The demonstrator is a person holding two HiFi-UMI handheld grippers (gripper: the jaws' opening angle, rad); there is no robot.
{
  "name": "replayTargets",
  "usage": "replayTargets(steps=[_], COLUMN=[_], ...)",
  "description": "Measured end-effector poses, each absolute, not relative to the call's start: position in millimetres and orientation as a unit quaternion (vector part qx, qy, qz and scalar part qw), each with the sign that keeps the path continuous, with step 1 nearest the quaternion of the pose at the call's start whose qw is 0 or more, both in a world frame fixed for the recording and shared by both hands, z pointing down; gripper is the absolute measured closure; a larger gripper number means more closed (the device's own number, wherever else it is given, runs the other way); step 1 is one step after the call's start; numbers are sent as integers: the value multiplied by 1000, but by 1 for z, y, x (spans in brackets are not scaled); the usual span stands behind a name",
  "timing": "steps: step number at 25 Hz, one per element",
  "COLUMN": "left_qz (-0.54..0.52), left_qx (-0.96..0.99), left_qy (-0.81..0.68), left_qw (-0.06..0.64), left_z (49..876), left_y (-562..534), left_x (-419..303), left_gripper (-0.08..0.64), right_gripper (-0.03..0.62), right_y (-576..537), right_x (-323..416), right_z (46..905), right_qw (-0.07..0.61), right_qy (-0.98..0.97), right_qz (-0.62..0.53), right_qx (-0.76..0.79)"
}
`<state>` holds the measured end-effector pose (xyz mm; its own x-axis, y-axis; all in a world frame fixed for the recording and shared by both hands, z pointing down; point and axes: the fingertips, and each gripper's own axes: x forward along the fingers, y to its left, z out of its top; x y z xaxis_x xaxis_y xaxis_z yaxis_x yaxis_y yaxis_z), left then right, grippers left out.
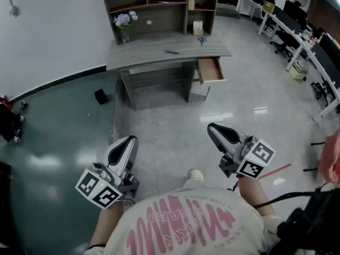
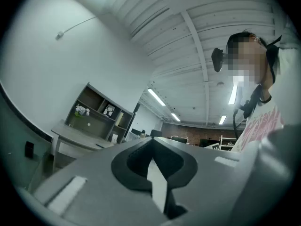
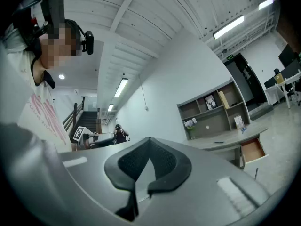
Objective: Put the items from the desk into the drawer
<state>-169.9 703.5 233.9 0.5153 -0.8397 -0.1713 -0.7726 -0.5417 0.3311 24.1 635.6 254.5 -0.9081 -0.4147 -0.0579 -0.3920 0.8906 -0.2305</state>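
Glossy floor (image 1: 175,137); woodgrain desk (image 1: 154,49), boxy drawer (image 1: 211,70); left gripper (image 1: 130,139), right gripper (image 1: 211,127) closed.

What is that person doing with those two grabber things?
A person stands on the floor, some way from the desk, with a grabber in each hand. The left hand-held gripper and the right hand-held gripper are both shut and hold nothing. Nothing has been picked up yet: a pen and a small blue thing lie on the desk, and its drawer is pulled open, ready for them.
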Motion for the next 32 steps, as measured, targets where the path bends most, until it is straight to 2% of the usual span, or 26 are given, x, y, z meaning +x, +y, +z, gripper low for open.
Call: replayTargets(steps=[8, 12, 21, 32], left_qz=[-157, -147, -144, -143], left_qx=[857, 854, 839, 836], left_qy=[-478, -487, -515, -520], left_qw=[109, 111, 97, 96], left_z=[244, 260, 231, 236], left_y=[676, 653, 535, 425], left_x=[-173, -166, -174, -142], left_gripper=[540, 540, 540, 540], right_gripper=[586, 586, 586, 586], right_y=[608, 578, 446, 334], right_x=[21, 22, 28, 43], right_z=[267, 272, 232, 249], right_qw=[36, 66, 99, 67], right_qy=[974, 975, 981, 984], right_qz=[-108, -122, -116, -119], right_qx=[-194, -172, -124, -115])
